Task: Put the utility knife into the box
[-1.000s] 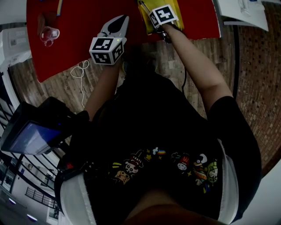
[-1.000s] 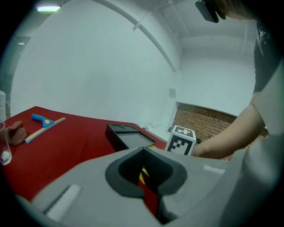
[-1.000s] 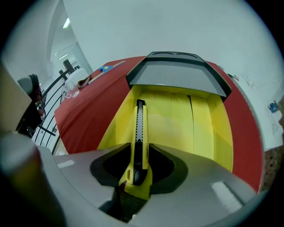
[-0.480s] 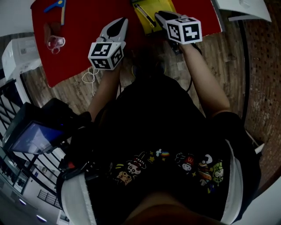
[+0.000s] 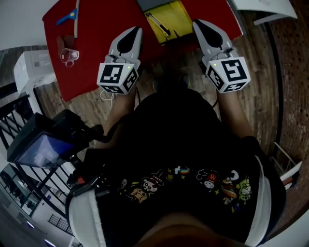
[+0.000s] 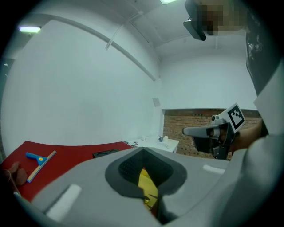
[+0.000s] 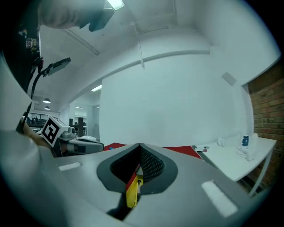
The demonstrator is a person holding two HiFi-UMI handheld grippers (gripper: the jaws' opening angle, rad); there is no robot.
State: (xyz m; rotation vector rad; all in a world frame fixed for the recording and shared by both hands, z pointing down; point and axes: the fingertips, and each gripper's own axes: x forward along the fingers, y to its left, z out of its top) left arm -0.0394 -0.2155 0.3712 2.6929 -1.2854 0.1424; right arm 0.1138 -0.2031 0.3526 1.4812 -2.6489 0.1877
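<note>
A yellow box (image 5: 173, 17) lies open on the red table (image 5: 101, 29), near its front edge. A slim utility knife (image 5: 158, 24) rests inside the box along its left side. My left gripper (image 5: 136, 30) hovers left of the box, shut and empty. To the right of the box is my right gripper (image 5: 197, 23), also shut with nothing in it. In the left gripper view the yellow box (image 6: 145, 186) shows through the hollow behind the shut jaws. The right gripper view shows the box (image 7: 132, 193) and a strip of the knife the same way.
A blue and yellow tool (image 5: 67, 16) and a clear plastic cup (image 5: 69, 55) lie at the table's far left. A white cable (image 5: 104, 91) hangs at the table edge over the wooden floor. A white table (image 5: 263, 9) stands at the right, a dark screen device (image 5: 43, 144) at my left.
My right gripper has drawn back from over the yellow box to its right side, nearer my body. The left gripper has hardly moved. The knife stays in the box.
</note>
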